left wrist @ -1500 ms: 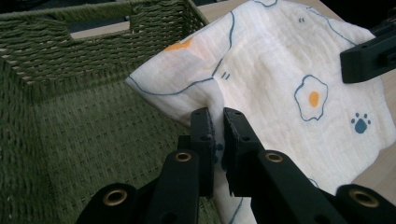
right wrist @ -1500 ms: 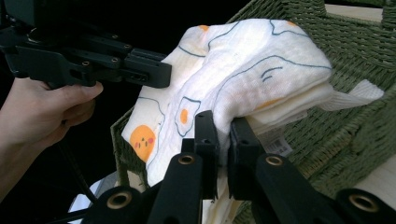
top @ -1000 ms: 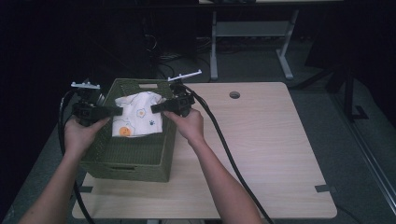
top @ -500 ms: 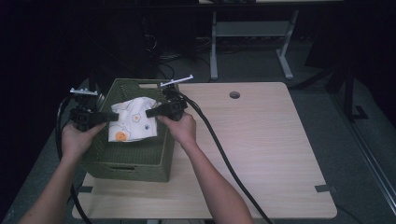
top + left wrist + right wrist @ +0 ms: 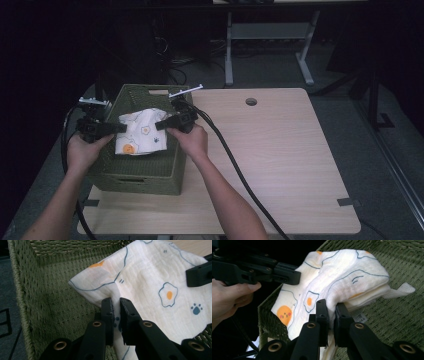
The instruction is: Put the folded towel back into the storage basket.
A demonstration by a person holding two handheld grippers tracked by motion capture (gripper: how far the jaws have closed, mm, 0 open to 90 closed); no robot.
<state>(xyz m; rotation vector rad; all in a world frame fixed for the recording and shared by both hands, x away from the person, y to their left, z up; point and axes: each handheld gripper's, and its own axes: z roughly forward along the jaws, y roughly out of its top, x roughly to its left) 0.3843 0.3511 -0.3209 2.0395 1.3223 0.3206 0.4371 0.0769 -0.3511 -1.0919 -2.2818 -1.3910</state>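
Both hands have drawn back toward me since a moment ago, bringing the cloth point(image 5: 141, 137) along. My left hand-held gripper point(image 5: 116, 305) pinches one edge, my right hand-held gripper point(image 5: 329, 308) another, jaws clamped on fabric. It hangs stretched above the green woven basket point(image 5: 112, 172) on the surface point(image 5: 280, 160), so lifting out looks underway.
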